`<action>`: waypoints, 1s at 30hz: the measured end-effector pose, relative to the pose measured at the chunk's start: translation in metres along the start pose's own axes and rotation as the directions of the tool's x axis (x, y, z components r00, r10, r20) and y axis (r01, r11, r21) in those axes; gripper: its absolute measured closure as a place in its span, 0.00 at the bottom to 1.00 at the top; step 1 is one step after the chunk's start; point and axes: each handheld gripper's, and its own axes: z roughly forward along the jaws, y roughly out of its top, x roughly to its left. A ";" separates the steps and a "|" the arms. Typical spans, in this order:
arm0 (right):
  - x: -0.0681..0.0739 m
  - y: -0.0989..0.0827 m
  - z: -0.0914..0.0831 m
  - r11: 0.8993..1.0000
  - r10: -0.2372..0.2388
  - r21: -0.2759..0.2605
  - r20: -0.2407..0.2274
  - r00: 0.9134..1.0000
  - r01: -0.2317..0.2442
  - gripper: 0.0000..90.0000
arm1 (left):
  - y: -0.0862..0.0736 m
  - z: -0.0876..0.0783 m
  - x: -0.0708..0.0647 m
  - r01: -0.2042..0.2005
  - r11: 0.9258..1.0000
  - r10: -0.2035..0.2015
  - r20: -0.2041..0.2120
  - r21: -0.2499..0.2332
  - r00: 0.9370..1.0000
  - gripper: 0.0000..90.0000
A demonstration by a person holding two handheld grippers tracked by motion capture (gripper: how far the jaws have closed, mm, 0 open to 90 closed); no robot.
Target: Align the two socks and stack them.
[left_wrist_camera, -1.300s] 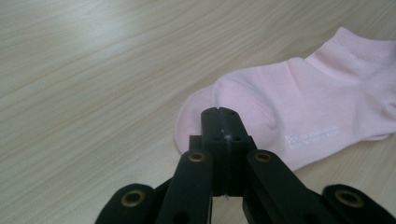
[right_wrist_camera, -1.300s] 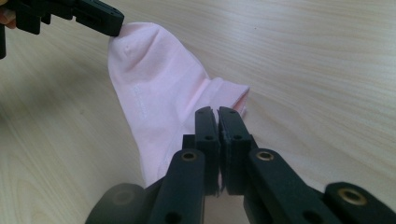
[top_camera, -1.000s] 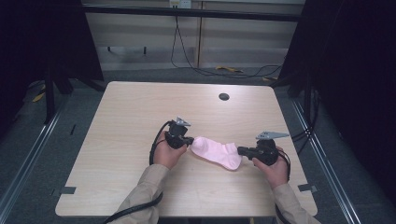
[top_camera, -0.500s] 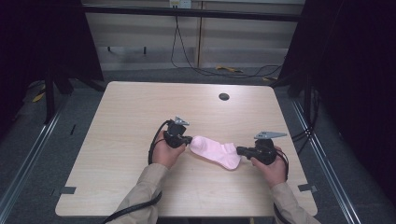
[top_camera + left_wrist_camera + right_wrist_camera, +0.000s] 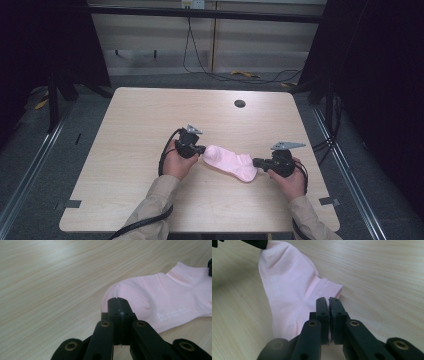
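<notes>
Pink ankle sock [image 5: 231, 161] lies flat on the wooden table [image 5: 130, 130], toward the near edge, between the two hands. Long axis runs from far-left to near-right in the high view: rounded toe end at the left, cuff and heel end at the right.

Left gripper [image 5: 201, 149] meets the toe end; in the left gripper view its jaws are pressed together over the toe edge of the sock [image 5: 160, 297], so it has the fabric pinched. Right gripper [image 5: 256, 162] meets the opposite end; in the right gripper view its jaws stand almost together, a thin slit between them, with the cuff edge of the sock [image 5: 292, 290] running under and between the tips. Judged as a pinch on the cuff, though the contact itself is hidden by the jaws.

Both tools lie on the sock's long axis and face each other, one at each end. Neither hand is nearer; each owns its end.

Judgement: the next move turns on that axis. Pulling apart along it would stretch the sock; bringing one end over to the other would fold it across the middle.
</notes>
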 end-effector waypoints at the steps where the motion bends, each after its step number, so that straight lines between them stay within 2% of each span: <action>1: 0.000 0.000 0.000 1.000 0.000 0.001 0.001 1.000 0.000 0.96 | 0.000 0.001 0.000 0.001 1.000 -0.001 0.001 0.003 1.000 1.00; 5: -0.001 -0.005 0.004 1.000 0.001 0.017 0.006 1.000 -0.001 0.96 | -0.001 0.001 0.000 0.003 1.000 -0.003 0.001 0.018 1.000 1.00; 13: 0.001 -0.007 0.006 0.999 -0.011 0.032 0.018 1.000 0.010 0.96 | 0.000 -0.001 -0.001 0.003 1.000 -0.003 0.007 0.001 1.000 1.00; 23: 0.004 0.001 -0.002 1.000 -0.020 -0.004 0.009 1.000 0.020 0.96 | 0.005 -0.011 0.002 0.002 1.000 -0.002 -0.003 -0.020 1.000 1.00; 30: 0.003 -0.010 0.009 1.000 0.001 0.017 0.004 1.000 -0.001 0.96 | 0.001 -0.005 0.004 0.006 1.000 -0.006 -0.006 -0.002 1.000 1.00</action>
